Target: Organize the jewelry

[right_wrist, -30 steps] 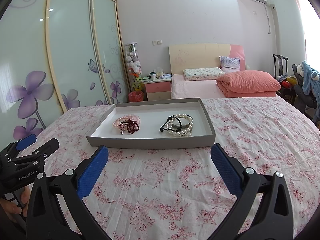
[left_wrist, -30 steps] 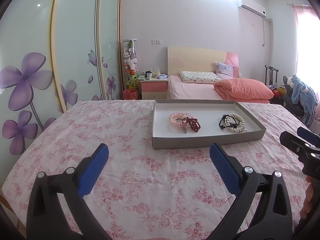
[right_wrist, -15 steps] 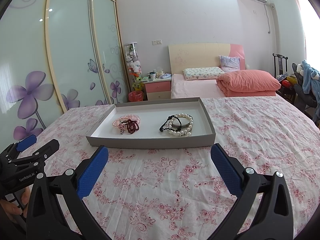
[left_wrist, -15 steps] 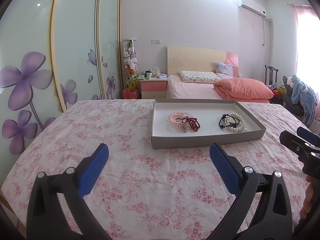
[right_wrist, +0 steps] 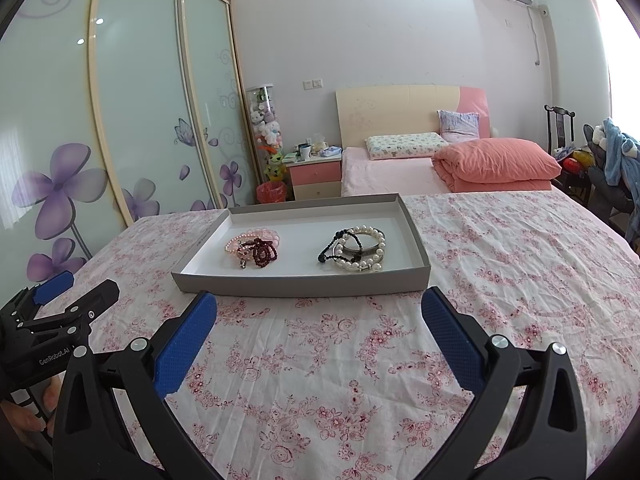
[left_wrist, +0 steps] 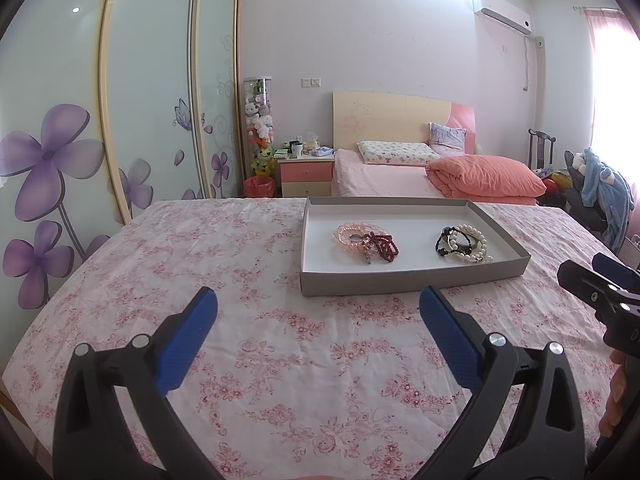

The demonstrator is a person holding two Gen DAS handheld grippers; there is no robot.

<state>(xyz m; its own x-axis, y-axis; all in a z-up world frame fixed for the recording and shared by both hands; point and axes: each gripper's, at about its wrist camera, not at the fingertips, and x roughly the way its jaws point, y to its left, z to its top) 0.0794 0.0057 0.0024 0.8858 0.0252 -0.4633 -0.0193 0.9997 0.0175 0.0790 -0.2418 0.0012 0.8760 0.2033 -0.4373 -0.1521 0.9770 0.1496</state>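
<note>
A grey tray (right_wrist: 300, 286) is seen dead ahead of the right gripper (right_wrist: 320, 320), its long side lying crosswise, and ahead-right of the left gripper (left_wrist: 318, 320). 2 bracelet heaps are held in it: pink beads (right_wrist: 256, 246) and pearls (right_wrist: 360, 250). Both grippers are spread wide, empty. Only floral cloth (right_wrist: 500, 264) lies between.
</note>
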